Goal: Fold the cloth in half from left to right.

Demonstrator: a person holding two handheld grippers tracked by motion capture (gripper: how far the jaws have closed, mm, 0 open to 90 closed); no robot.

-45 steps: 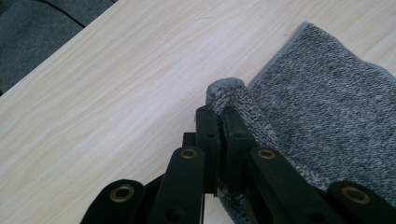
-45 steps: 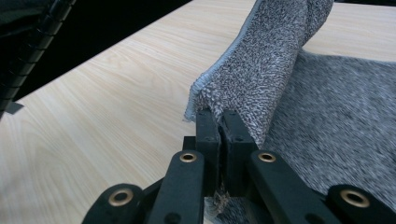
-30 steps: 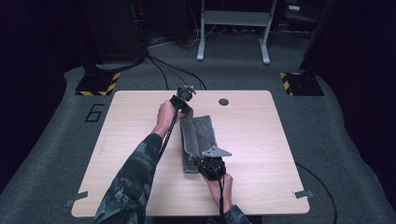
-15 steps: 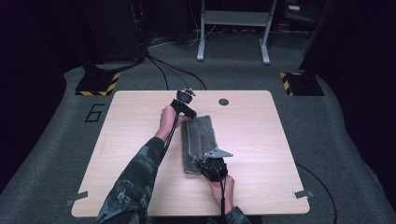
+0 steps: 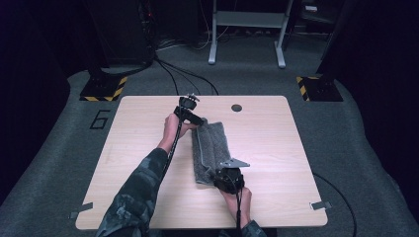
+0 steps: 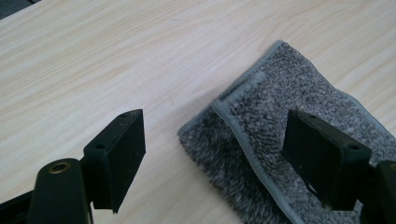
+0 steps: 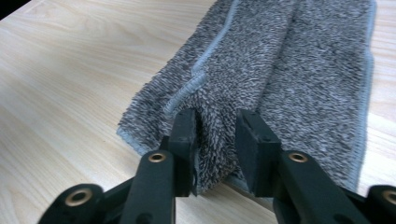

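High view shows my grey towel (image 5: 211,150) lying folded in a long strip near the middle of the tabletop (image 5: 276,148), with one short end pointing away from me and the other pointing at me. It is fuzzy and has a smooth lighter edge running around it. My left claw (image 5: 195,121) is at the far end of the towel, and my left hand (image 5: 174,127) is just beside that end. In the left gripper view the far corner of the towel (image 6: 280,154) sits between my two black jaws, but the jaws stand wide apart and do not press on it. They have just been opening, so this claw has let go. One jaw is over the bare wood and the other is over the towel. My right claw (image 5: 228,178) is at the near end of the towel, with my right hand (image 5: 238,198) behind it, close to the tabletop's front edge. In the right gripper view a fold of the towel (image 7: 261,79) stands up between my jaws and touches both of them. These jaws have just been opening a little, but they are near each other and the fold is pinched between them. A small dark round hole (image 5: 236,107) is in the tabletop past the towel.
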